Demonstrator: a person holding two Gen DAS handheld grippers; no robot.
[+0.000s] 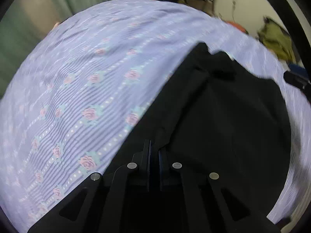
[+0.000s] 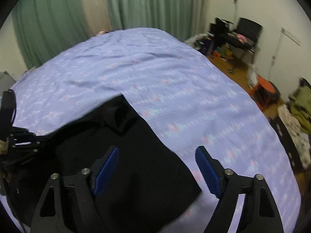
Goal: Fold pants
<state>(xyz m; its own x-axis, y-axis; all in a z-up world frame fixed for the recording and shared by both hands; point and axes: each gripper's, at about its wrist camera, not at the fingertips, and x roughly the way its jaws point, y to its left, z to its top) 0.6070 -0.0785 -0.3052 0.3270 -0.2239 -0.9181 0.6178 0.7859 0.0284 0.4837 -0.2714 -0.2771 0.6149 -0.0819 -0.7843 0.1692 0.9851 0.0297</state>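
Black pants (image 1: 223,116) lie on a bed with a lilac rose-patterned sheet (image 1: 87,68). In the left wrist view my left gripper (image 1: 154,149) points steeply down at the pants' left edge with its jaws together, and a ridge of black cloth runs up into them. The right wrist view shows the pants (image 2: 140,165) drawn out in a point toward that left gripper (image 2: 41,136) at the far left. My right gripper (image 2: 156,153) is open above the pants' right edge. One blue pad (image 2: 107,167) is over the cloth and the other over the sheet (image 2: 155,68), with nothing pressed between them.
Green curtains (image 2: 147,3) hang behind the bed. Right of the bed are a wooden floor, a black chair (image 2: 246,31) with clutter, an orange stool (image 2: 262,89) and a pile of olive clothes (image 2: 301,103). The far half of the sheet is bare.
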